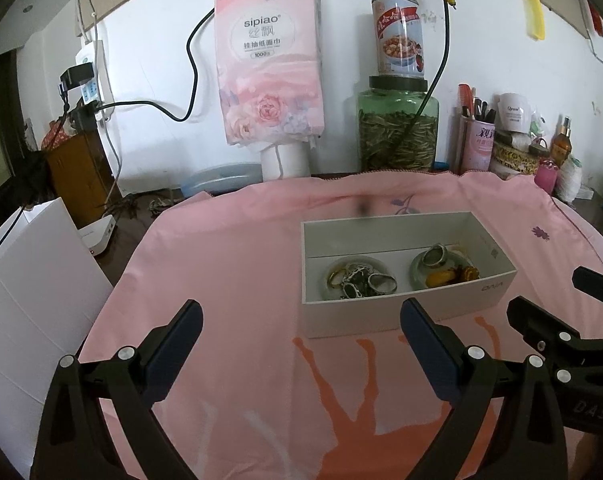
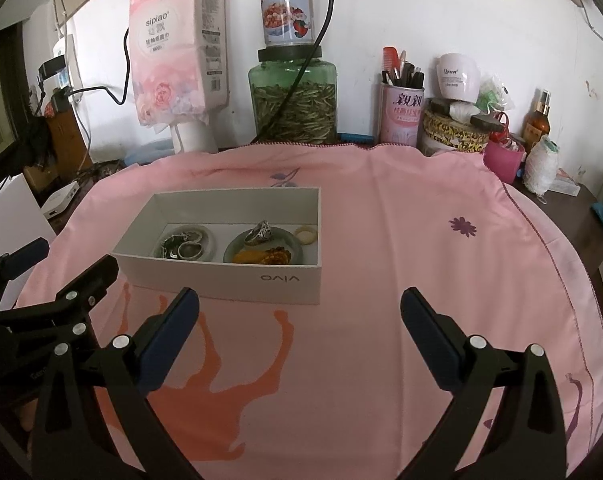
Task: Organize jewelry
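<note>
Both tools spread wide, nothing held — left tool (image 1: 301,328) and right tool (image 2: 300,316) hover over the pink cloth (image 2: 381,240) on the worktop, on the near side of the white box (image 2: 221,276). Box sits open on the cloth, near wall printed "vivo". Inside: left dish (image 2: 205,240) with a pile of silver rings (image 2: 181,249); right dish (image 2: 293,246) with one silver ring (image 2: 261,233) plus amber pieces (image 2: 265,257). A pale ring (image 2: 306,234) lies loose on the box floor just right of that dish. Far side, by the wall: green jar (image 2: 293,96) with a tin can (image 2: 287,4) on top.
</note>
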